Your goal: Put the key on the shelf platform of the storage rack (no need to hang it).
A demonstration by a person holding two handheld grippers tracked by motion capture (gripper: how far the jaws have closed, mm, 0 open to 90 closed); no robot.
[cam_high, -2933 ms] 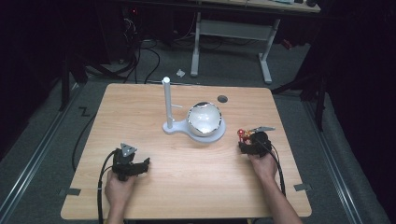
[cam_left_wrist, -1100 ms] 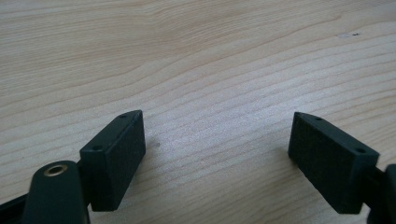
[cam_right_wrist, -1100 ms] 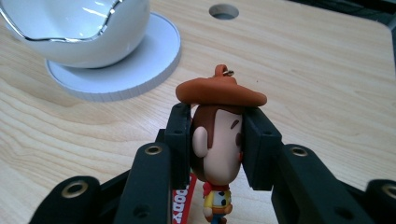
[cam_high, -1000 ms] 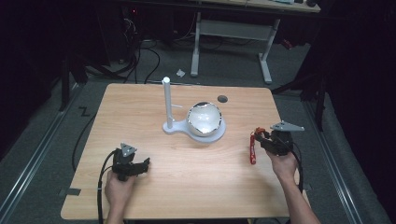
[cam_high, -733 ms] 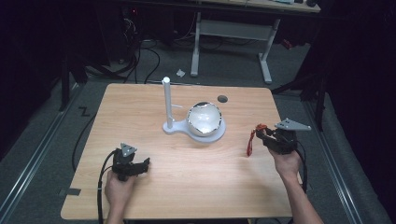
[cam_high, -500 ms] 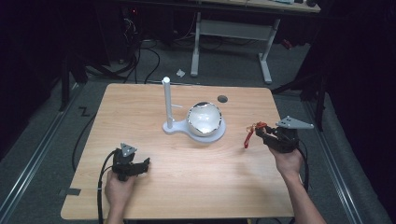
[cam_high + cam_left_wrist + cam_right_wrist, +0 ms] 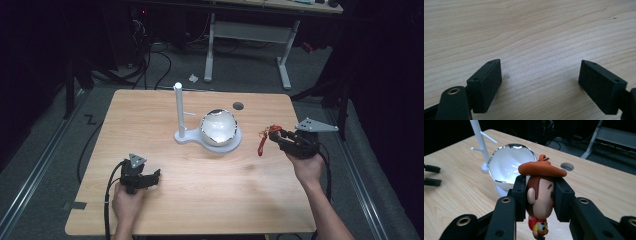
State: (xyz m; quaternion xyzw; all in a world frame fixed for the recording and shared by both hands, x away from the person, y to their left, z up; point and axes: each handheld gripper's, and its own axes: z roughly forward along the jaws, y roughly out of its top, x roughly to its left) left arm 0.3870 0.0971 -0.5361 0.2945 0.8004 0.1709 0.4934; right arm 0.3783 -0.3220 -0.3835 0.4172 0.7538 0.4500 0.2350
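My right gripper (image 7: 274, 135) (image 7: 540, 195) is shut on the head of a small cowboy figure keychain (image 7: 539, 192) with an orange hat. In the high view the figure (image 7: 263, 141) hangs from the jaws above the table, right of the white bowl (image 7: 218, 126). The bowl sits on a white base beside an upright white peg stand (image 7: 178, 110). My left gripper (image 7: 156, 176) (image 7: 540, 82) rests low over the bare wood near the front left, jaws open with nothing between them.
The wooden table (image 7: 150, 115) has a round cable hole (image 7: 238, 105) behind the bowl. Beyond the far edge are floor cables and a desk frame (image 7: 250, 35). The right gripper view also catches the left gripper's jaws (image 7: 431, 175) at its left edge.
My right gripper has risen off the table with the figure and moved slightly toward the bowl. The left hand has stayed still.
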